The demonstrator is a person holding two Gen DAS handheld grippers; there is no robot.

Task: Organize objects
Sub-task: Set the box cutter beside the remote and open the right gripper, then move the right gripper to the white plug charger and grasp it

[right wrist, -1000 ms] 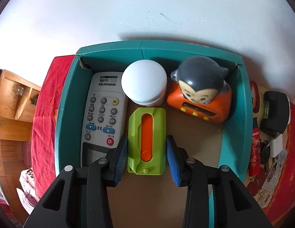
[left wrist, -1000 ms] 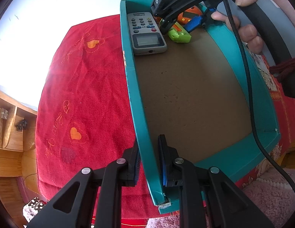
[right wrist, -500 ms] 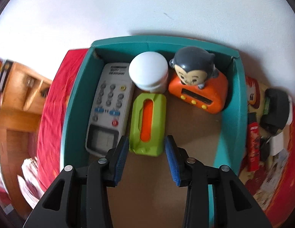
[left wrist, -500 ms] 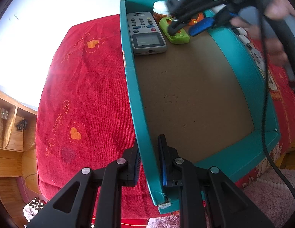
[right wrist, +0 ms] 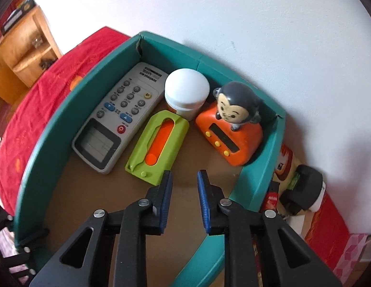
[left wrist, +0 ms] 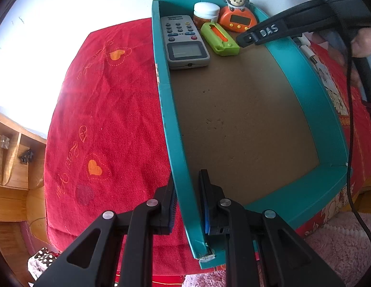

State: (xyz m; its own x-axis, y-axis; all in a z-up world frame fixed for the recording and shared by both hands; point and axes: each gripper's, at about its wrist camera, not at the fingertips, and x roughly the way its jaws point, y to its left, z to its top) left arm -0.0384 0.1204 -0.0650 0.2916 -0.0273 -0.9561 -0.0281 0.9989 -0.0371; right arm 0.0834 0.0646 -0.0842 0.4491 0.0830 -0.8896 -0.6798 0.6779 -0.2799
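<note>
Jar [right wrist: 185, 93] label hidden by lid; R-side clutter [right wrist: 302, 191] past box wall [right wrist: 255, 167] too small to ID.

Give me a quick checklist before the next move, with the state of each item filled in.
1. Left gripper clamped on the teal box wall: ok, a pad on each side of the wall.
2. Right gripper free of any load: ok, nothing sits between its pads.
3. Green case lying flat in the box: ok, beside the remote.
4. White-lidded jar and orange monkey clock upright at the far wall: ok.
5. Room left on the box floor: ok, the near part is bare.
6. Next item to fetch: cannot tell; a few things lie outside the box on the right.
</note>
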